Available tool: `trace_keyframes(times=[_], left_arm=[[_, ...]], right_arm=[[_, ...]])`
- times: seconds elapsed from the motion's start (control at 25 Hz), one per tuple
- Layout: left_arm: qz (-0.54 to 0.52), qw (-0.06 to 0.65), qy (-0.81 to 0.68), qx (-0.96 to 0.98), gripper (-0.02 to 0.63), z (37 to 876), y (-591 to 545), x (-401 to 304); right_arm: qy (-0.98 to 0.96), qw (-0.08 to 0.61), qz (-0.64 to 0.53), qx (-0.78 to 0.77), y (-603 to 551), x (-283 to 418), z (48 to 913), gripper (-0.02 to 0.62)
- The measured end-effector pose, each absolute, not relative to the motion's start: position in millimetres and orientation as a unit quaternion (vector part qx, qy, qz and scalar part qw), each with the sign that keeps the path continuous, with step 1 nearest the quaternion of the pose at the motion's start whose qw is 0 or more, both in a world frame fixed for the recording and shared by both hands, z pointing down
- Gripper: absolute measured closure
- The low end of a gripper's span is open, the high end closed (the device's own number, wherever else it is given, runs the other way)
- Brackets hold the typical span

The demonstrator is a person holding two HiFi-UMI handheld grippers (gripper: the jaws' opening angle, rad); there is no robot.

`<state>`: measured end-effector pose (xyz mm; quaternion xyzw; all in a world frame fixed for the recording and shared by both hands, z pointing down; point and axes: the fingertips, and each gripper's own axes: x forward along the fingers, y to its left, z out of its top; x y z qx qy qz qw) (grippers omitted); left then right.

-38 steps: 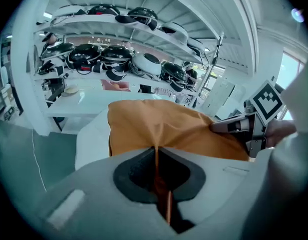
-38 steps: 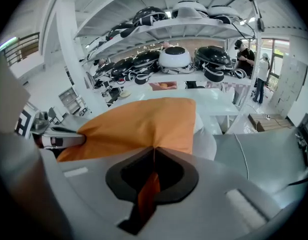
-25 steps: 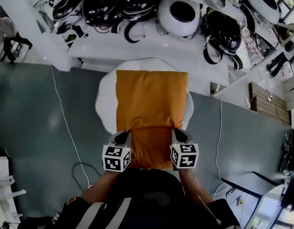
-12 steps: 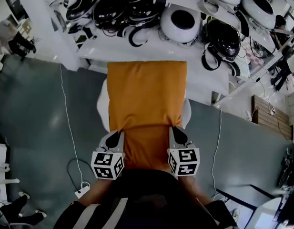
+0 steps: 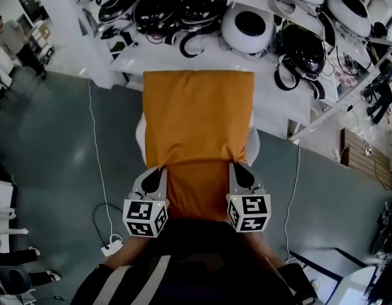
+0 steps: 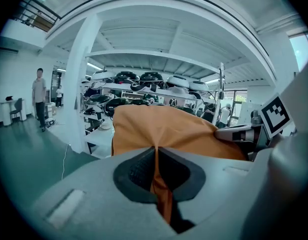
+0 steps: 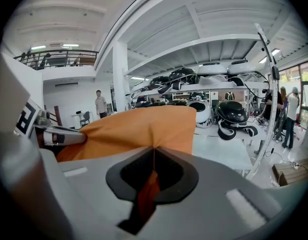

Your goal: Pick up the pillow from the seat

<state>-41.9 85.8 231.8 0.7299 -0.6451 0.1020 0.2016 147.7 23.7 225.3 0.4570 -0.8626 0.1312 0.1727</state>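
Left gripper (image 5: 154, 180) and right gripper (image 5: 242, 176) both clamped tight on orange pillow (image 5: 199, 119) edge fabric. Thin pinch, so we risk slip-out if it swings.

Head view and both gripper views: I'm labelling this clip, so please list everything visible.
pillow: one, orange, raised above the seat, gripped at its near edge
seat: one, white, under the pillow, mostly hidden
helmet-like devices: several, black and white, on the white shelf ahead
cable: one, white, on the grey floor at left
bystander: one, light top, far upper left
left gripper: one, grey, shut on the pillow
right gripper: one, grey, shut on the pillow
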Motion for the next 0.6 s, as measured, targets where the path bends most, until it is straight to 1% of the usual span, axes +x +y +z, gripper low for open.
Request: trace_keyframes(times=[0.6], left_arm=[[0.105,0.210,-0.655,0.718,0.597,241.8,94.3,-41.9]], right_arm=[[-0.866,0.183,0.134,0.446,28.0,146.9,236.8,0.586]])
